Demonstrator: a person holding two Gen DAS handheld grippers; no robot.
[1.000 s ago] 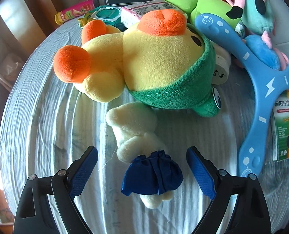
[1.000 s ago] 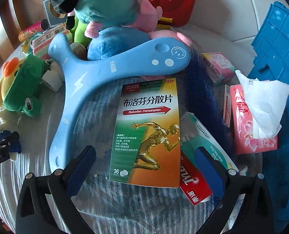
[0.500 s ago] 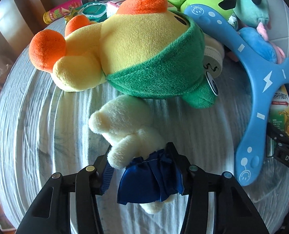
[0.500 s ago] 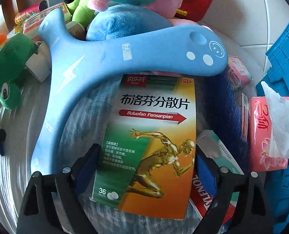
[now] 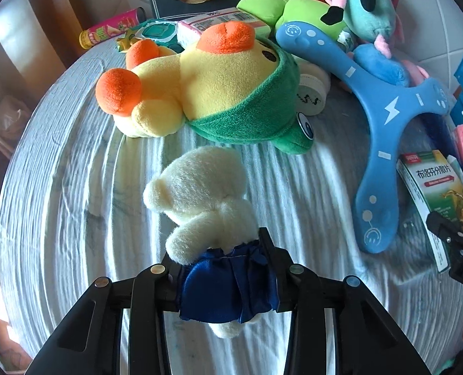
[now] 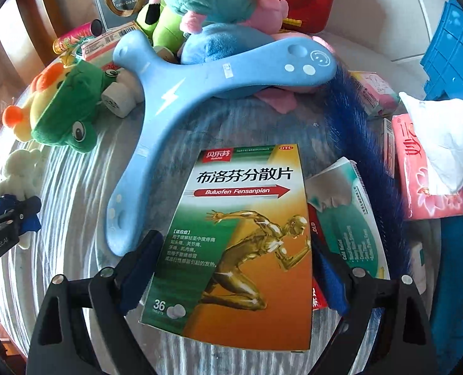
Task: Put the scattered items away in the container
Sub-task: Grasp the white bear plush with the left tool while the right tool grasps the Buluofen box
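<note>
Right wrist: blue boomerang (image 6: 181, 93) lies beside medicine box (image 6: 240, 243)

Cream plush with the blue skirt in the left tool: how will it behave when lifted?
The cream plush probably flops: soft stuffing, and the left tool, jaws closing, pinches only its skirt. Likely light. The satin-looking skirt may slip or bunch, so the head could droop or swing.

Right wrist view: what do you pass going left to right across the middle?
white plush bear → blue boomerang → ibuprofen box → teal-and-white box → pink tissue pack
</note>
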